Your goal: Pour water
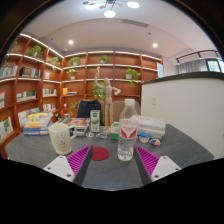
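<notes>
A clear plastic water bottle [127, 138] with a light cap stands upright on the grey table [110, 170], just ahead of the fingers and nearer the right one. A white cup [60, 137] stands ahead of the left finger. A red round coaster or lid [99, 154] lies flat between the cup and the bottle. My gripper [109, 163] is open and empty, with its magenta pads [68, 164] wide apart. The bottle is beyond the fingertips, not between them.
Small boxes and packets [150, 128] lie on the table's far side, with a chair [118, 110] behind it. Wooden shelves [100, 70] with books and plants fill the back wall. A white partition [185, 105] stands at the right.
</notes>
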